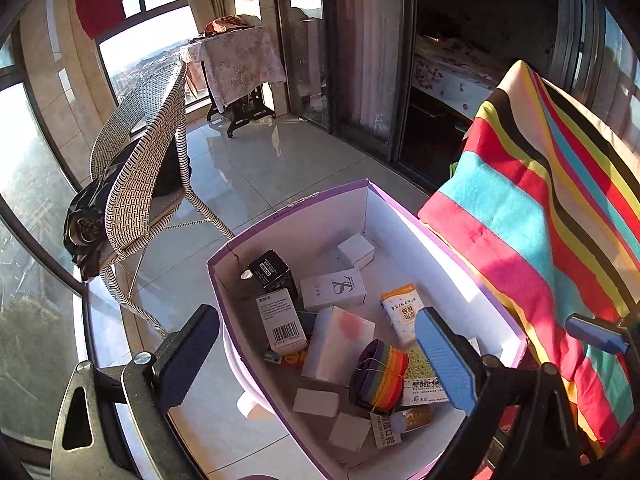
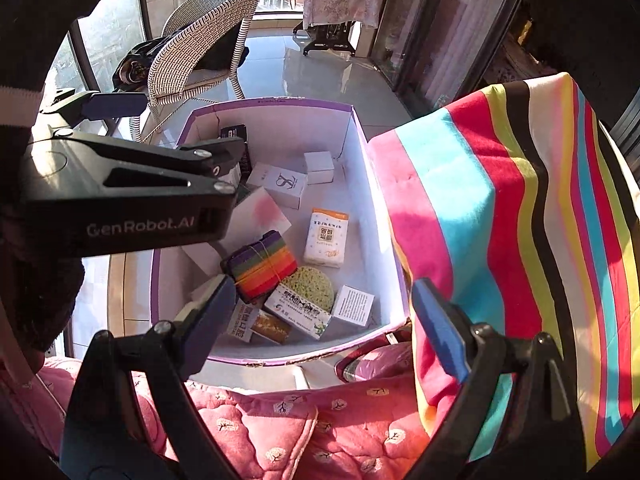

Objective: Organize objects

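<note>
Two grippers hang over one open box, and both have nothing in them.

From the left wrist view, we see our left gripper (image 1: 316, 356) with its two blue fingers spread very wide. Nothing sits between them and nothing touches them. The left finger hangs outside the near left wall of the box (image 1: 300, 216), over the pale worktop (image 1: 216, 432), and the right finger hangs over the inside. Below and between the fingers lies the rainbow bundle (image 1: 380, 376), tied with a thin band. It is the closest thing to this gripper. Its long side runs from lower left to upper right in this view. Farther in we see the white box with the barcode (image 1: 282, 324), the white box with the pink patch (image 1: 340, 340) and the orange-and-white packet (image 1: 402, 312). The striped cloth (image 1: 540, 220) drapes beside the right wall of the box.

From the right wrist view, we see our right gripper (image 2: 320, 320), also wide apart and holding nothing. Its left finger hangs over the near left part of the box and its right finger is by the edge of the striped cloth. The rainbow bundle (image 2: 262, 266) lies just ahead of the left finger, near it but not touching. The round green sponge (image 2: 312, 288) sits beside the bundle. The left gripper's black body shows at the left, above the box.

We think the bundle is a likely next pick, and both grippers are near it. To grab it, the fingers would need to go down and close across its short side.
</note>
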`<state>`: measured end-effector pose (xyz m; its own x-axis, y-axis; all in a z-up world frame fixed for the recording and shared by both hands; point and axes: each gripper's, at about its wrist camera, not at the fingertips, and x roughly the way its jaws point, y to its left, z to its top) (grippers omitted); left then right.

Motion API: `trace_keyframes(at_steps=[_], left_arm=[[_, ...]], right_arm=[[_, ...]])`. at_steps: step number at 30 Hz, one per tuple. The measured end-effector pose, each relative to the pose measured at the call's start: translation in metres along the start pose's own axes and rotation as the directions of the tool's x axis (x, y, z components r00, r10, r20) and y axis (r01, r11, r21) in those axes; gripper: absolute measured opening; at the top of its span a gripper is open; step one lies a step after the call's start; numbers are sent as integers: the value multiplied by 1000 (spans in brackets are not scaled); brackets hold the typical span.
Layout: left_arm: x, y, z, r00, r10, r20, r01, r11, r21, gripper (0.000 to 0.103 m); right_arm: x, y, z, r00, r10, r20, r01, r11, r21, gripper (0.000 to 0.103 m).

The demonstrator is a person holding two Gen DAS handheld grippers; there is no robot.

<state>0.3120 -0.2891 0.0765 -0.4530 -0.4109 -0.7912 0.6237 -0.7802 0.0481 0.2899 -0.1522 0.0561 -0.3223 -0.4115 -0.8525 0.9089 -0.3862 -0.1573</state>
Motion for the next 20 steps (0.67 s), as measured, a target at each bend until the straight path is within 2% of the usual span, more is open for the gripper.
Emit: trace_keyframes(at_steps=[15, 20], left_arm=[[4, 6, -1, 1000, -6, -23, 5, 1000, -20, 100], [-2, 5, -4, 1000, 15, 17, -15, 999, -28, 100]], right_arm=[[0, 0, -2, 1000, 5, 1, -5, 1000, -2, 91], [1, 0, -3, 1000, 6, -1, -6, 1000, -2, 91]])
